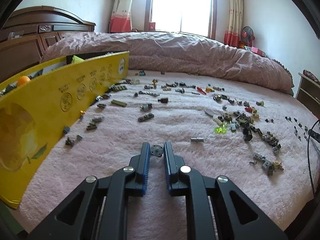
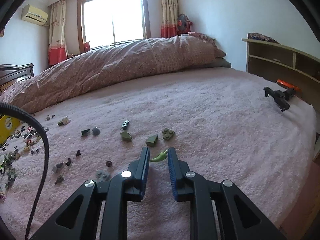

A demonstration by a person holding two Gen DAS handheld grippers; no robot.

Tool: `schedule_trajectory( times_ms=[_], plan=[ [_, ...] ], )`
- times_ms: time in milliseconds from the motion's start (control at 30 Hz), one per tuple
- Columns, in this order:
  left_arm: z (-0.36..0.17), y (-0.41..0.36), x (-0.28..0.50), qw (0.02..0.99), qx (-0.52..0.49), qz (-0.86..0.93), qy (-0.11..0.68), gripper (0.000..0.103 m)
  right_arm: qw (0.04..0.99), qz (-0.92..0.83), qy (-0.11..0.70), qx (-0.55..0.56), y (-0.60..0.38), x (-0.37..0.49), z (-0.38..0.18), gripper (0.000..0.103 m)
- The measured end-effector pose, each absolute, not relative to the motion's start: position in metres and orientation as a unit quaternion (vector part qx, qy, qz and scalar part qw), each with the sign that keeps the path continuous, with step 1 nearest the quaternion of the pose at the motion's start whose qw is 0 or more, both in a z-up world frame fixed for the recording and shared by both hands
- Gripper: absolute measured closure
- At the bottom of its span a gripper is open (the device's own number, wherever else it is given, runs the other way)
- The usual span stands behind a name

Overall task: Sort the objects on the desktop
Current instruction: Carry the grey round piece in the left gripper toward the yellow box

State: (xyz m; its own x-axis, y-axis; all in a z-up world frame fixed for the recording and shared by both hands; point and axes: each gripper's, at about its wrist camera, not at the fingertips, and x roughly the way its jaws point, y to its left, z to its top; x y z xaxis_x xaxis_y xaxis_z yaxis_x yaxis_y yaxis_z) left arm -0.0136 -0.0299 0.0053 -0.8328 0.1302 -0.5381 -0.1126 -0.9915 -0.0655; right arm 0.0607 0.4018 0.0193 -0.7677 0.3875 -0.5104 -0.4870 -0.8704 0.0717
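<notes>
Many small toy bricks lie scattered on a pink fleece blanket (image 1: 120, 140). In the left wrist view my left gripper (image 1: 156, 150) has its jaws closed on a small grey round wheel piece (image 1: 156, 150), low on the blanket. In the right wrist view my right gripper (image 2: 159, 156) is partly open around a light green curved piece (image 2: 159, 156), which lies on the blanket between the fingertips and touches the right one. Olive bricks (image 2: 152, 140) sit just beyond it.
A yellow cardboard box (image 1: 50, 108) holding bricks and an orange ball (image 1: 23, 80) stands at left. A rolled pink quilt (image 1: 180, 54) runs along the back. A wooden headboard shelf (image 2: 280, 60) and black-orange toy (image 2: 280, 96) are at right. A black cable (image 2: 40, 140) crosses the left.
</notes>
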Motion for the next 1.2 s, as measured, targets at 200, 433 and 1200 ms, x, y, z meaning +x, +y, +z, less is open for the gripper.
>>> schedule_trajectory(
  times_ms=[200, 433, 1200],
  plan=[
    [0.03, -0.031, 0.003, 0.059, -0.249, 0.967, -0.01, 0.089, 0.192, 0.946, 0.105, -0.238, 0.378, 0.063, 0.036, 0.084],
    [0.06, -0.04, 0.029, 0.048, -0.231, 0.972, -0.016, 0.089, 0.126, 0.959, 0.091, -0.236, 0.32, 0.071, 0.046, 0.084],
    [0.112, -0.126, 0.065, -0.052, -0.197, 0.977, -0.06, 0.089, -0.063, 0.974, 0.045, -0.213, 0.183, 0.062, 0.095, 0.084]
  ],
)
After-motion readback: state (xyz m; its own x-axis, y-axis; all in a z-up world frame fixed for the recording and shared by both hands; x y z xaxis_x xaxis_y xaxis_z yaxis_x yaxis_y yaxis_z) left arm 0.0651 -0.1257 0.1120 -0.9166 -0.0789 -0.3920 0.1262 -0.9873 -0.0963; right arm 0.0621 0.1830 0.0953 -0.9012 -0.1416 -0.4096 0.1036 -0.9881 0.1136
